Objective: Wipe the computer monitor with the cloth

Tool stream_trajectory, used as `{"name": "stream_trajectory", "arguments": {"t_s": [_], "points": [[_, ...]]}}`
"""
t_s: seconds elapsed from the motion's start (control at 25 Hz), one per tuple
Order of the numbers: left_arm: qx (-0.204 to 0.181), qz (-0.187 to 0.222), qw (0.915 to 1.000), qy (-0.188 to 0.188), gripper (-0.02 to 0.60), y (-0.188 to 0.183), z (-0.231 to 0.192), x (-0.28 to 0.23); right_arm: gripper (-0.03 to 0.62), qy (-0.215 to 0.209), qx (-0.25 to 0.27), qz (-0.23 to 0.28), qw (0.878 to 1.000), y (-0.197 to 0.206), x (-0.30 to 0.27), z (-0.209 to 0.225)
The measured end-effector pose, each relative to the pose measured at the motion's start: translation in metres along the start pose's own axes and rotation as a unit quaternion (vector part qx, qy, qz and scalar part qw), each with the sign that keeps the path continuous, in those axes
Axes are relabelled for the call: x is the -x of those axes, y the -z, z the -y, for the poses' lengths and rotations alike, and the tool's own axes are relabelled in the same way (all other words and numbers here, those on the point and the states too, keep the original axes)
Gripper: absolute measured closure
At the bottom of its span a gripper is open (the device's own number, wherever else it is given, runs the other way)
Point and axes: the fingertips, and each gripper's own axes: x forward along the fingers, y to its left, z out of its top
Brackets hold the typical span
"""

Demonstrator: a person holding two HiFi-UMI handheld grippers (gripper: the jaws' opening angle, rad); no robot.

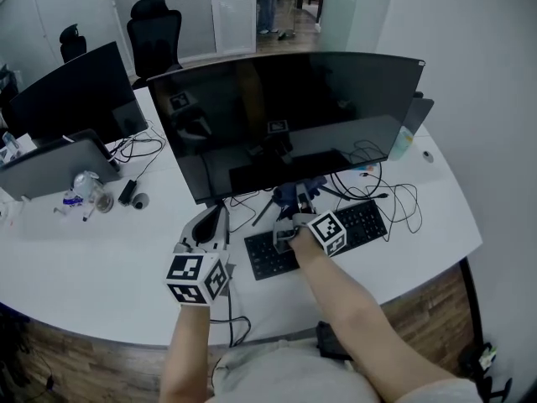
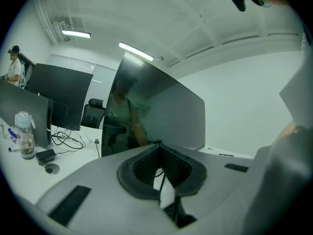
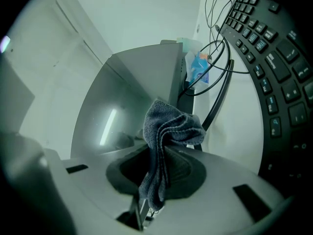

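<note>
cloth is pinched in the right gripper, below the monitor; left gripper is closed, empty. wiping is judged not yet begun.

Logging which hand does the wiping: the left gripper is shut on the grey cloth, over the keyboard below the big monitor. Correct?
Not quite: it is the right gripper that is shut on the grey cloth, as the right gripper view shows. The rest stands: it is over the keyboard, below the big monitor.
</note>
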Motion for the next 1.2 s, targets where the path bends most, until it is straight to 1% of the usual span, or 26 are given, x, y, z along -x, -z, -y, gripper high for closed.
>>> {"name": "stream_trajectory", "arguments": {"t_s": [0.16,0.4,0.64,0.72,0.84,0.92,1.08,1.2], "points": [[-0.014,-0.003,0.9999,-0.008,0.574,0.002,-0.008,0.005,0.528,-0.001,-0.002,-0.005,1.000,0.012,-0.002,-0.002],[-0.012,-0.005,0.9998,-0.017,0.574,0.006,-0.017,0.010,0.528,-0.004,-0.006,-0.014,1.000,0.027,-0.001,-0.004],[-0.020,-0.007,0.9994,-0.028,0.574,0.008,-0.029,0.018,0.526,-0.011,-0.007,-0.025,1.000,0.045,-0.002,-0.005],[-0.018,-0.006,0.9992,-0.035,0.574,0.009,-0.033,0.020,0.526,-0.017,-0.005,-0.029,0.999,0.050,-0.004,-0.004],[-0.015,-0.007,0.9989,-0.044,0.574,0.010,-0.037,0.023,0.526,-0.006,-0.013,-0.034,0.999,0.057,-0.002,-0.005],[-0.013,-0.007,0.9987,-0.049,0.574,0.010,-0.040,0.025,0.526,-0.006,-0.018,-0.035,0.999,0.062,-0.002,-0.005],[-0.008,-0.005,0.9983,-0.057,0.574,0.012,-0.048,0.030,0.526,-0.029,-0.013,-0.041,0.999,0.071,-0.006,-0.006],[-0.006,-0.004,0.9981,-0.062,0.574,0.012,-0.053,0.032,0.526,-0.022,-0.016,-0.059,0.998,0.084,-0.005,-0.006]]}}
